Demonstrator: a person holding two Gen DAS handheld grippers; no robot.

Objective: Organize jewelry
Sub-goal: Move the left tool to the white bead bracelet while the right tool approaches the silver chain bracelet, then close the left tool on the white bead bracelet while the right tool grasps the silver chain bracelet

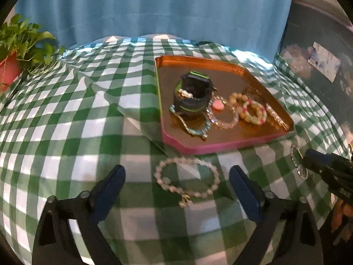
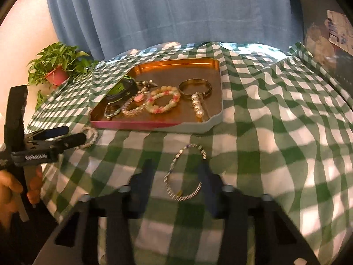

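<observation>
Two bracelets (image 1: 187, 180) (image 2: 185, 172) lie on green-checked worktop (image 1: 66, 121) before blue curtain (image 1: 154, 11); left tool (image 1: 176, 190) wide open, right tool (image 2: 176, 190) half-closed around silver one, pads not pressing.

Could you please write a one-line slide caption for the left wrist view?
Open left claw straddles a pale beaded bracelet on the green checked cloth, before the jewelry tray.

green-and-white checked tablecloth (image 1: 66, 110). plain blue curtain (image 1: 154, 6) behind. tray (image 1: 198, 149) copper-gold inside, pink along the near rim, pale teal at one corner in the right wrist view. black watch (image 1: 192, 92) with lime-green trim. pale milky bead bracelet (image 1: 187, 181) on the cloth. silver link bracelet (image 2: 184, 172). pink-and-cream beaded bracelet (image 2: 163, 100). green plant (image 2: 59, 57) in a red-pink pot. dark blue pads (image 1: 245, 190) on black fingers.
</observation>
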